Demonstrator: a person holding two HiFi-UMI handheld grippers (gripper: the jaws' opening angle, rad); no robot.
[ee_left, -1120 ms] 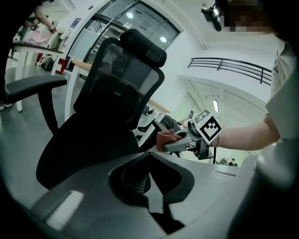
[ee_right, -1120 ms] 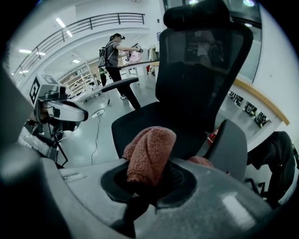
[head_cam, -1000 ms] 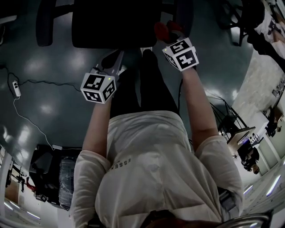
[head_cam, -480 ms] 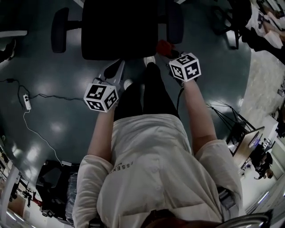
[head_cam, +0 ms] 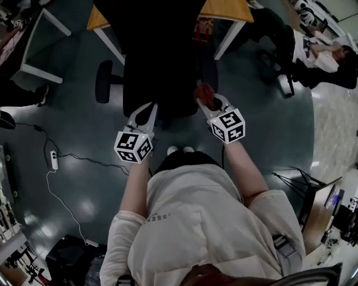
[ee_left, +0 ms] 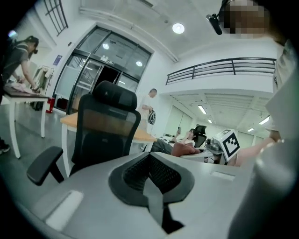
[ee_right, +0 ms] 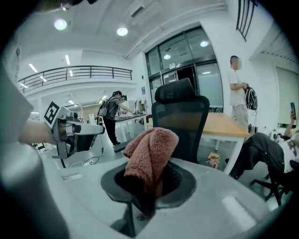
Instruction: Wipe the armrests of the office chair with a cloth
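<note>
The black office chair (head_cam: 162, 61) stands in front of me with its back toward me. Its left armrest (head_cam: 103, 81) shows fully and its right armrest (head_cam: 210, 70) is partly hidden. My right gripper (head_cam: 206, 99) is shut on a reddish terry cloth (head_cam: 202, 91), held near the chair's right rear, short of the right armrest. The cloth (ee_right: 150, 151) bunches up over the jaws in the right gripper view. My left gripper (head_cam: 146, 114) is shut and holds nothing, level with the chair's back. In the left gripper view the chair (ee_left: 105, 130) and its armrest (ee_left: 44, 163) lie ahead.
A wood-topped desk (head_cam: 226, 8) stands behind the chair, and a white table (head_cam: 33, 39) at far left. A power strip with cable (head_cam: 53, 161) lies on the floor at left. A second chair draped with a jacket (ee_right: 261, 154) and seated people (head_cam: 319, 50) are at right.
Both grippers have moved forward and up toward the chair's back. The view has tilted up, so the desk shows. The cloth stays in the right gripper.
</note>
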